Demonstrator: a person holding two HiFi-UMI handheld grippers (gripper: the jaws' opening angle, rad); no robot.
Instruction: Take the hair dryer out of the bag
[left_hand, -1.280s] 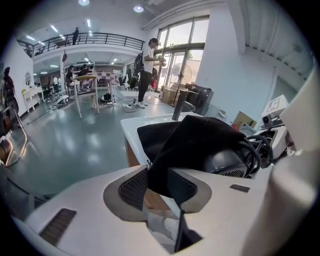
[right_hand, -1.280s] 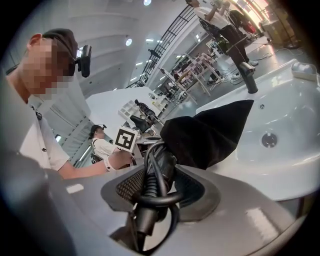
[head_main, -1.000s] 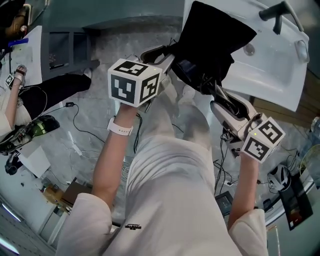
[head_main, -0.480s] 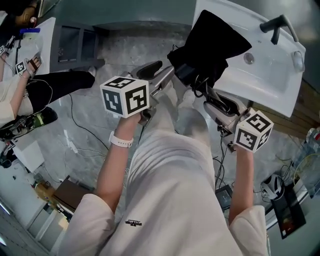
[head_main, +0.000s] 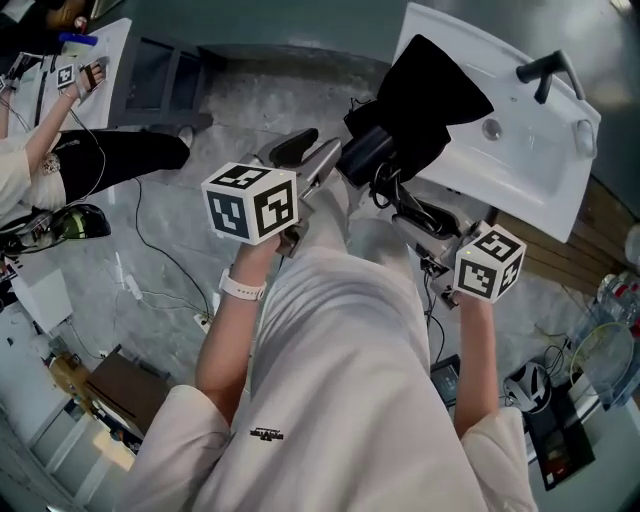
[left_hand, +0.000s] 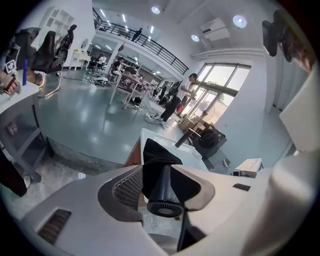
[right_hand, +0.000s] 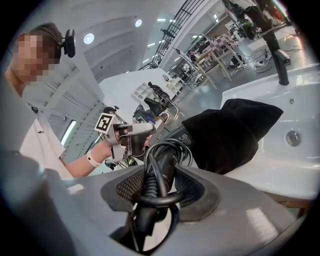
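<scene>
Head view: the left gripper (head_main: 310, 152) is held up just beside the rear end of the hair dryer (head_main: 362, 155). The dryer's front is covered by the black bag (head_main: 425, 95), which is draped over the edge of the white sink (head_main: 545, 150). The right gripper (head_main: 402, 202) is seen below the bag, at the dryer's handle.

Left gripper view: the jaws are spread and have just been opening. The dryer's round rear grille is seen in the gap between them, but no pad is pressed on it. The bag and the sink are seen behind.

Right gripper view: the jaws are pinched on the dryer's handle, and the coiled cord (right_hand: 160, 165) is caught in the same grip. The barrel is seen running into the bag, which lies on the sink rim near the faucet (right_hand: 281, 60).
</scene>
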